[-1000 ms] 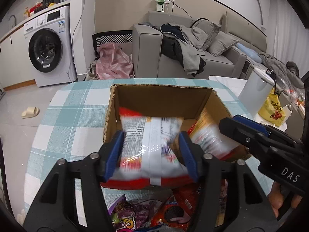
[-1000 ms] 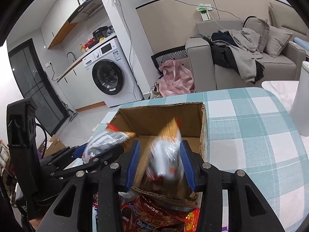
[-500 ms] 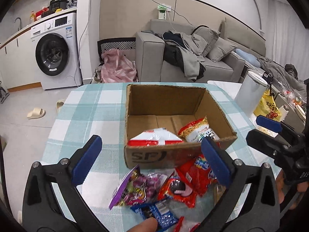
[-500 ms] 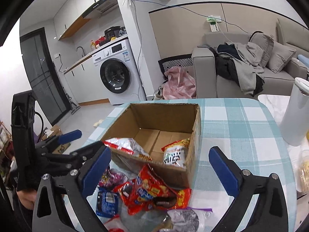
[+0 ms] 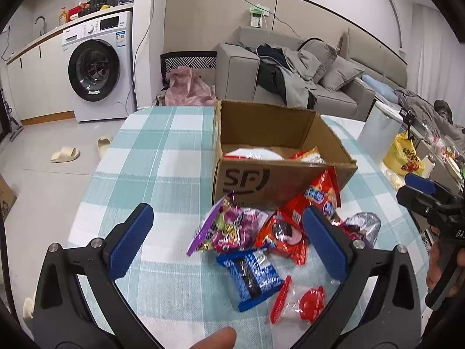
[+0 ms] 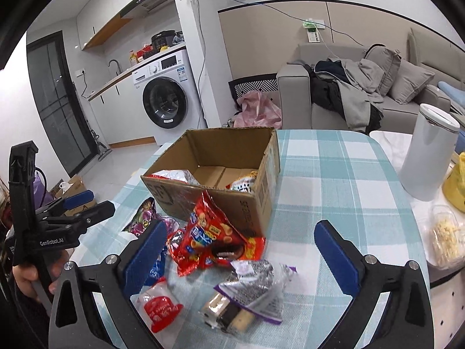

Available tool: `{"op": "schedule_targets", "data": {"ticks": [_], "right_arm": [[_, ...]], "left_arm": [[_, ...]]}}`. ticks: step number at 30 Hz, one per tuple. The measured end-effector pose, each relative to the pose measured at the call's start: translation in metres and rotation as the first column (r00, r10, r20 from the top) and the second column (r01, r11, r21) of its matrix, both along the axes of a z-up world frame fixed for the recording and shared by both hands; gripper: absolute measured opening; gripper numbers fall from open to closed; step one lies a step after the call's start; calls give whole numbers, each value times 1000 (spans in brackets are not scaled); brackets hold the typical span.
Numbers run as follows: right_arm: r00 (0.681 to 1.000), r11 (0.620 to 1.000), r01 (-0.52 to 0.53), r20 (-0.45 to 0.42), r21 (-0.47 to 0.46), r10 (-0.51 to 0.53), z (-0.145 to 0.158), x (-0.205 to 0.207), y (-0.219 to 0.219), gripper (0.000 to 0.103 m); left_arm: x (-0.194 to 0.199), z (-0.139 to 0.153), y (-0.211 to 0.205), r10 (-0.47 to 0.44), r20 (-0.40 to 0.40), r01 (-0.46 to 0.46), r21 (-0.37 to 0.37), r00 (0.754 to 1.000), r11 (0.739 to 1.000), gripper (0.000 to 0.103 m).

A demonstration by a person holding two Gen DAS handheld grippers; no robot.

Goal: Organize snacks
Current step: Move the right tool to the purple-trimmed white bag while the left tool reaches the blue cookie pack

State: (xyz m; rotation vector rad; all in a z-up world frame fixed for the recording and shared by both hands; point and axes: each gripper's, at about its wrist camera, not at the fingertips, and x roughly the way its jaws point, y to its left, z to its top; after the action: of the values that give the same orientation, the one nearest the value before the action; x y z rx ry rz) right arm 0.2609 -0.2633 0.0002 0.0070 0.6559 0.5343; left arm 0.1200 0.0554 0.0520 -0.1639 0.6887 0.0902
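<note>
An open cardboard box (image 5: 261, 180) stands on the checked desk (image 5: 162, 174), with two snack bags lying inside: a white and red one (image 5: 252, 154) and a red-yellow one (image 5: 309, 155). Just in front lies a loose heap: a purple candy bag (image 5: 229, 228), a blue cookie pack (image 5: 251, 273), a red biscuit bag (image 6: 209, 232) leaning on the box, and a silver-purple wrapper (image 6: 255, 285).

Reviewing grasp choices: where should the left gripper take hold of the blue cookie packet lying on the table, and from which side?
Probably across its narrow width, coming down from above: the blue cookie packet lies flat and clear on top, long axis running away from the open left gripper.
</note>
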Motion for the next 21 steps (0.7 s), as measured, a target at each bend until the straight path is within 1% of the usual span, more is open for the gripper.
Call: {"op": "schedule_targets", "data": {"ticks": [5, 10, 13, 15, 21], "right_arm": [[1000, 1000, 6, -23, -15, -6, -10, -8, -7, 103], [999, 1000, 15, -42, -24, -16, -19, -15, -13, 103], [998, 999, 14, -64, -28, -16, -27, -17, -16, 103], [997, 999, 13, -73, -32, -15, -31, -19, -18, 103], [994, 1000, 21, -110, -16, -23, -43, -23, -23, 103]], "left_arm": [[-17, -10, -8, -3, -28, 3, 11, 1000, 1000, 102], [-19, -20, -15, -7, -53, 7, 5, 999, 1000, 102], [-19, -26, -19, -14, -68, 14, -12, 998, 1000, 102], [-19, -29, -21, -16, -78, 15, -8, 997, 1000, 102], [-17, -42, -23, -19, -111, 16, -25, 994, 1000, 102]]}}
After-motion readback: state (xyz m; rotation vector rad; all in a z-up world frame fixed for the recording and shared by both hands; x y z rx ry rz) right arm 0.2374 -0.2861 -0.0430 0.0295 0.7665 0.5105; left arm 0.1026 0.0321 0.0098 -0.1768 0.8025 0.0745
